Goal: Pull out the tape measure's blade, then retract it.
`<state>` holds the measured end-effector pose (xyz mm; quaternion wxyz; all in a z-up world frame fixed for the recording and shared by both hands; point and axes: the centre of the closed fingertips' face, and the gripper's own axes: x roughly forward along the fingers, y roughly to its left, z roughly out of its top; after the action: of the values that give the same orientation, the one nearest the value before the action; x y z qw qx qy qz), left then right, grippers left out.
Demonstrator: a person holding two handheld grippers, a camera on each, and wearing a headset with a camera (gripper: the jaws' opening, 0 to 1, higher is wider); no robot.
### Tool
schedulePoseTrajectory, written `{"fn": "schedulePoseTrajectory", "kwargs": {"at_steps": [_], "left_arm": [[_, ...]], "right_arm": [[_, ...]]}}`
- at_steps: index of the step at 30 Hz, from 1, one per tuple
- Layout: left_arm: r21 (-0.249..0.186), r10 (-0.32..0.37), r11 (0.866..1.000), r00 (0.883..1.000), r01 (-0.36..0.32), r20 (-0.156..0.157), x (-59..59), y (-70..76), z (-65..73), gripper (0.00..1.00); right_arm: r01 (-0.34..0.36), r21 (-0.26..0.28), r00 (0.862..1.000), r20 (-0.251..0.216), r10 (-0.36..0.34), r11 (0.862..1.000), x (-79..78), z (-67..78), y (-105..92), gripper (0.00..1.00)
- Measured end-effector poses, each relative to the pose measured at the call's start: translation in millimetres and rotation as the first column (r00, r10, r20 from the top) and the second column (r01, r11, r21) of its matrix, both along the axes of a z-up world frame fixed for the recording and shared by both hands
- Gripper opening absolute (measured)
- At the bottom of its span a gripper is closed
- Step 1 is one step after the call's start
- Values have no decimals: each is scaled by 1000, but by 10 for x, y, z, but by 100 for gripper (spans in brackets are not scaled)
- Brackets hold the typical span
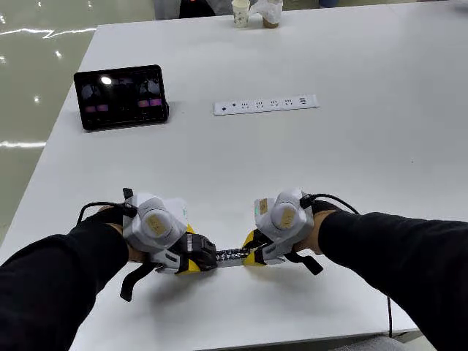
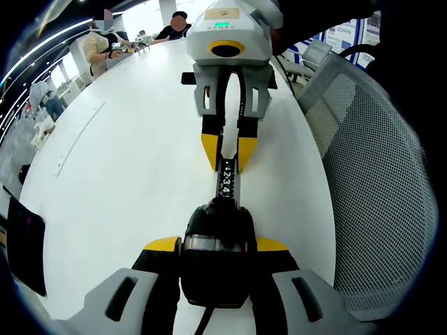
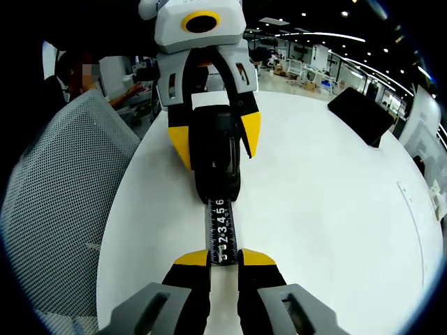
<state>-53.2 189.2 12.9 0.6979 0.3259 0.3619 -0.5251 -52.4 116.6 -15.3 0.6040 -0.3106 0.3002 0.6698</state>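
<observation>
Both grippers are seen in the head view close to the near edge of the white table, facing each other about midway along that edge.

Left gripper: fingers clenched on the black case of the tape measure. The case is seated between the yellow fingertips, its mouth turned toward the other gripper.

Right gripper: fingers pinched on the free end of the blade. The blade is drawn out by a short stretch only, and it is held straight between the case mouth and the right fingertips, just above the table top. Black printed numerals are legible on it in both gripper views.

Containers, at the far edge of the table:
- paper cup, upright; its contents cannot be made out.
- just beside it, a brownish item under crumpled clear plastic; what it is or holds cannot be told.

Other items on the table: a white power strip, laid flat toward the far side, parallel to the far edge, and a dark tablet propped near the left edge, its screen lit. Both are well apart from the grippers.

A grey mesh chair is seen beside the table's near edge in the left gripper view.
</observation>
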Motion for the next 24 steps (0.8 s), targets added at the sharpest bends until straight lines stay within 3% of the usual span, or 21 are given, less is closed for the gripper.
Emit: {"fn": "schedulePoseTrajectory", "kwargs": {"at_steps": [24], "left_arm": [[0, -4, 1000, 1000, 4, 4, -5, -8, -6, 32]], "right_arm": [[11, -1, 1000, 4, -11, 1000, -9, 2, -93, 11]]}}
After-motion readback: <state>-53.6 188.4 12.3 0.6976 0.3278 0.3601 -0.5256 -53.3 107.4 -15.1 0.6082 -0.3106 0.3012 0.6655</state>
